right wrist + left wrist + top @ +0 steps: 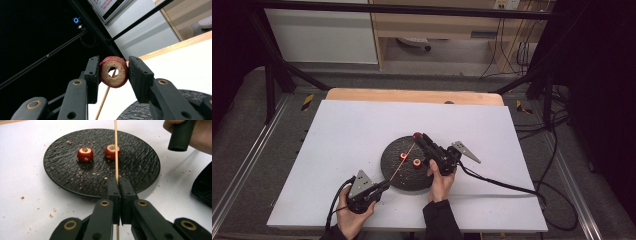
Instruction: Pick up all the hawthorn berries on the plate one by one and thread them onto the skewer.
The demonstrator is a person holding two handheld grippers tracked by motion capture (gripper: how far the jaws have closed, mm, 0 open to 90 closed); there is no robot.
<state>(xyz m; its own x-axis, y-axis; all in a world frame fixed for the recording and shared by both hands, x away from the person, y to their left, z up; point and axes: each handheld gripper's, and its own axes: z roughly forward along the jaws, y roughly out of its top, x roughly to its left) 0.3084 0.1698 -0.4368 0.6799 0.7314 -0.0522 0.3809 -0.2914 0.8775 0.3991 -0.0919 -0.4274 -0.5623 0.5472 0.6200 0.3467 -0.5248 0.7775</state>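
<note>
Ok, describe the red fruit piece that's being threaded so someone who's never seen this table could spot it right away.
Start at the round black plate in the middle of the white table. Above its far rim, the right tool is shut on a cored red fruit ring, its hole lined up with the wooden skewer held by the left tool. The two other red pieces lie loose on the plate; this one is held in the air.

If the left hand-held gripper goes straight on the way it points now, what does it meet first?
Probably the black plate: the left hand-held gripper, shut on the skewer, sits at its near rim; height above it is unclear.
</note>
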